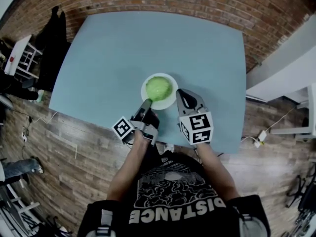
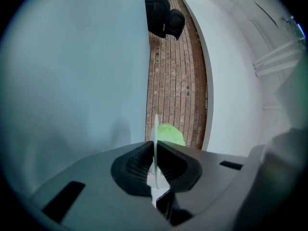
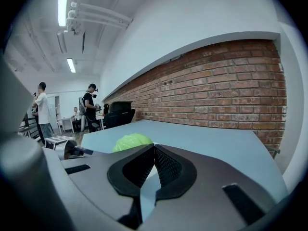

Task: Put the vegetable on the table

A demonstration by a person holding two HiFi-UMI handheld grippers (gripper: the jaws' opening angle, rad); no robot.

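Head view, item one: vegetable (image 1: pixel 159 88), round, pale green, leafy, sitting on a white plate (image 1: pixel 166 105) at the near middle of the blue table (image 1: pixel 148 43); not yet lying on the tabletop itself.

Item two: left gripper (image 1: pixel 147 103), reaching in from the near left; left gripper view showing this gripper (image 2: pixel 155 153) with jaws clamping the thin plate (image 2: pixel 156 129) rim edge-on between the pads; vegetable (image 2: pixel 170 134) showing just beyond the jaws, on the far side of the rim, not touching the pads; whether the plate is resting flat or lifting off the table cannot be told.

Item three: right gripper (image 1: pixel 183 96), waiting just right of the plate, apart from the vegetable; right gripper view showing this gripper (image 3: pixel 154 151) with jaws pressing together at the tips and nothing between them; vegetable (image 3: pixel 132 141) lying a little left of the jaw line and beyond it.

Step in hand, as judged: steadying the plate ahead of the pick; task barely beginning.

Next move, as judged: right jaws spreading wide enough for the round head, swinging left over it, closing gently on the leaves, then carrying it to bare tabletop beside the plate.
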